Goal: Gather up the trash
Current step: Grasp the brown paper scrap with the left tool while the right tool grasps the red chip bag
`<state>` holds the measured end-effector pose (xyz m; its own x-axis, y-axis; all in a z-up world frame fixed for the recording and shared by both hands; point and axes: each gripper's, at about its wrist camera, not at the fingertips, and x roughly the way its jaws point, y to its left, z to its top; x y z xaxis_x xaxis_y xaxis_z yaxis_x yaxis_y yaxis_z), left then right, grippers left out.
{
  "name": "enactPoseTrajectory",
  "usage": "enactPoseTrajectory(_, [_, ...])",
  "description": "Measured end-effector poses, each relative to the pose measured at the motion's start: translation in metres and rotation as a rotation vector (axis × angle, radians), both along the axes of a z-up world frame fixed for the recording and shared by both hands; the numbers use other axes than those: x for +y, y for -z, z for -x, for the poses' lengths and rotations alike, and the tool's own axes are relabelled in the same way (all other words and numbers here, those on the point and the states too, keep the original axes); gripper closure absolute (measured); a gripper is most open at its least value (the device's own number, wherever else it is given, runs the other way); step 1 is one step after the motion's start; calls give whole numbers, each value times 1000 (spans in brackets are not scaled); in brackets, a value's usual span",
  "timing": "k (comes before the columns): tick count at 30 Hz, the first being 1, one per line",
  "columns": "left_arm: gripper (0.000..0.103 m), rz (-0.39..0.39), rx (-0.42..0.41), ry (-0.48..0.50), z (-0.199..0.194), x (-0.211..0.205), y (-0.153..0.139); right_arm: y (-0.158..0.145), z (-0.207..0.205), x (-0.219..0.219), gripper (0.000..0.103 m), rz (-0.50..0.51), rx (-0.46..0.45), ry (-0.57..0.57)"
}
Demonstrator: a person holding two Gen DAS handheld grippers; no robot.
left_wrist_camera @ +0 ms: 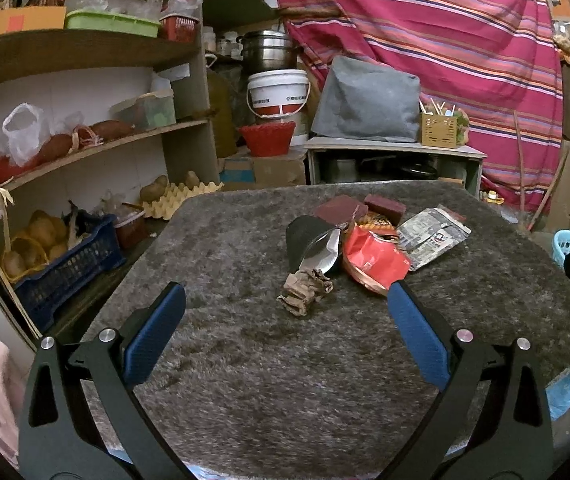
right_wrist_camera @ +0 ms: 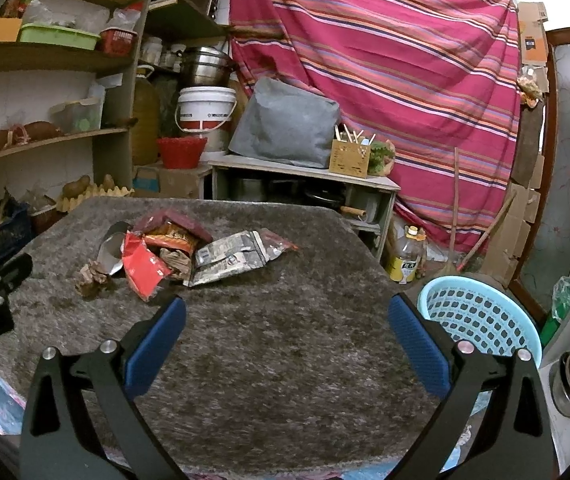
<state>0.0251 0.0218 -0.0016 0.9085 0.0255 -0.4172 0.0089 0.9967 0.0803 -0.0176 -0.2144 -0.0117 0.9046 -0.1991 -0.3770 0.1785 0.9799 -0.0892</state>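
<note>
Grey shag cloth covers the table [right_wrist_camera: 269,360], and the whole trash heap lies on it well short of the pale blue basket [right_wrist_camera: 481,316] at the table's right edge: a red wrapper [right_wrist_camera: 143,268], a newsprint packet [right_wrist_camera: 229,256], a silver foil pouch [left_wrist_camera: 323,254] and a crumpled brown paper [left_wrist_camera: 305,292] nearest the grippers. As far as I can see the basket holds nothing, so I judge nothing collected yet. The left gripper [left_wrist_camera: 285,300] and right gripper [right_wrist_camera: 285,312] both stand wide apart, empty, touching nothing.
</note>
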Motion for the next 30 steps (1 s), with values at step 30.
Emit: enactPoseTrajectory(30, [5,2,57,-43,-100,31,2,-10,-120,-28,4,-30,73,3])
